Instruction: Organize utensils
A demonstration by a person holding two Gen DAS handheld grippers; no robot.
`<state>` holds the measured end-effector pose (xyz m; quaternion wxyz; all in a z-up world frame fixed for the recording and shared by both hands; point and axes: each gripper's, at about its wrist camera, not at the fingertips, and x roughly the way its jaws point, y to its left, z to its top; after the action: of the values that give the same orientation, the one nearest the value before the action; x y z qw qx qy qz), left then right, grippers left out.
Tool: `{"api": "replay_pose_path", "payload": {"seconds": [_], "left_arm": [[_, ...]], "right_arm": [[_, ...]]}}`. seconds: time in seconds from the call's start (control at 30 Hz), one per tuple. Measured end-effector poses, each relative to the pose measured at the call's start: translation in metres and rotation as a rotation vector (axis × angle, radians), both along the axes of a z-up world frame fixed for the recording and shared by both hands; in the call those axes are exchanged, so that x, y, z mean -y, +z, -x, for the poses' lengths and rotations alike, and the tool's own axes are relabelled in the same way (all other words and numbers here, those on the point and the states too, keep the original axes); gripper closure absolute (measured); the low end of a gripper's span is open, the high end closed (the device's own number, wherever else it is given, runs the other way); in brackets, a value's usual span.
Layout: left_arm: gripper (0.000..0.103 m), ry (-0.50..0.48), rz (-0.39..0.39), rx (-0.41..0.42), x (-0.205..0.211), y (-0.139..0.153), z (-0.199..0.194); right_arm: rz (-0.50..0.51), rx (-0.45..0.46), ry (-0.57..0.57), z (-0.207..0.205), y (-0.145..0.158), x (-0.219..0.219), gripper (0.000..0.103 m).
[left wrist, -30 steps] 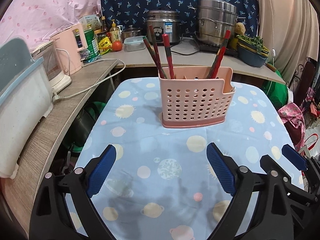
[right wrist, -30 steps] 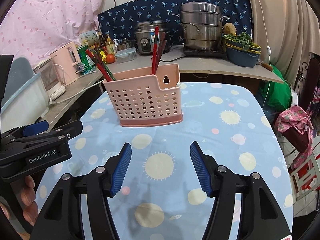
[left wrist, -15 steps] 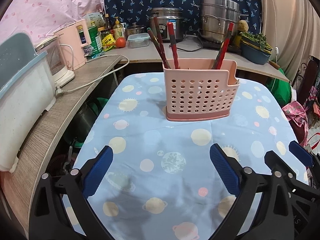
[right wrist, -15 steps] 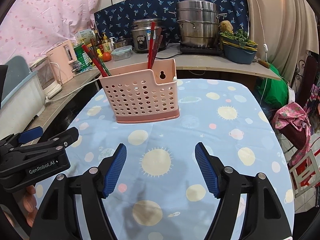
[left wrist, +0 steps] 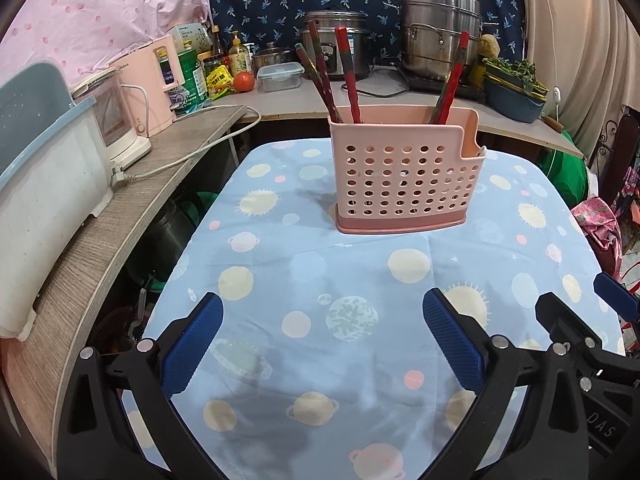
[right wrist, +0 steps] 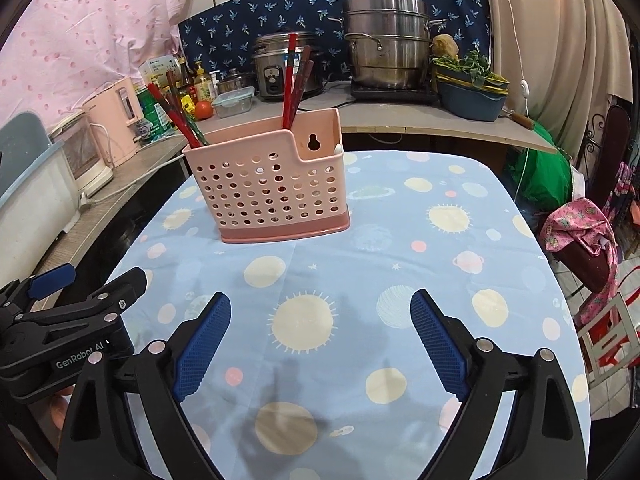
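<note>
Looking ahead along both of your grippers, largest thing first:

Table: the table (left wrist: 320, 280) under both grippers wears a pale blue cloth printed with suns and planets; it fills the ground ahead of you and runs beneath the fingers.

Side counter: a grey wood-grain counter (left wrist: 132, 200) runs along the left of your left gripper, carrying a white and blue bin (left wrist: 44, 184) and a pink kettle (left wrist: 148, 84).

Back counter: beyond the table, far ahead of both grippers, stand a stacked steel steamer pot (right wrist: 386, 44) and a rice cooker (right wrist: 276, 64).

Utensil holder: the pink perforated holder (left wrist: 404, 176) stands upright on the cloth, ahead of both grippers and well apart from the fingertips; from your left gripper it sits slightly right of centre, from your right gripper ahead and to the left (right wrist: 268, 188).

Left gripper: your left gripper (left wrist: 320, 340) is spread wide, blue pads facing each other with only cloth between them; it holds nothing.

Right gripper: your right gripper (right wrist: 320, 340) is likewise wide apart and empty, low over a sun print; your left gripper's body shows just beside it on its left.

Chopsticks: red and dark chopsticks (left wrist: 348, 76) stand tilted in the holder, one bunch at the end farther left of you, another (left wrist: 450, 80) toward the notched end.
</note>
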<state>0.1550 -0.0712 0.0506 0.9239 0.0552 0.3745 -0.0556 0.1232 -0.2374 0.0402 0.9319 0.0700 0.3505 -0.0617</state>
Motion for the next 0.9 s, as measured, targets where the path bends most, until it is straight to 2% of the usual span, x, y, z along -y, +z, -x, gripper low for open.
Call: {"api": "replay_pose_path", "payload": {"seconds": [0.1,0.17,0.9], "left_arm": [[0.007,0.003,-0.008,0.003,0.0008,-0.0011,0.0001],[0.007,0.006,-0.005,-0.001,0.0009,-0.0016,-0.0002],[0.007,0.021,-0.025,-0.005,0.0021,-0.0071,-0.0046]], "right_arm": [[0.002,0.003,-0.005,0.0001,-0.0017,0.0001,0.014],[0.003,-0.001,-0.004,-0.0008,-0.0031,0.0001,0.006],[-0.007,-0.024,-0.008,-0.0069,-0.0100,0.0008,0.006]]}}
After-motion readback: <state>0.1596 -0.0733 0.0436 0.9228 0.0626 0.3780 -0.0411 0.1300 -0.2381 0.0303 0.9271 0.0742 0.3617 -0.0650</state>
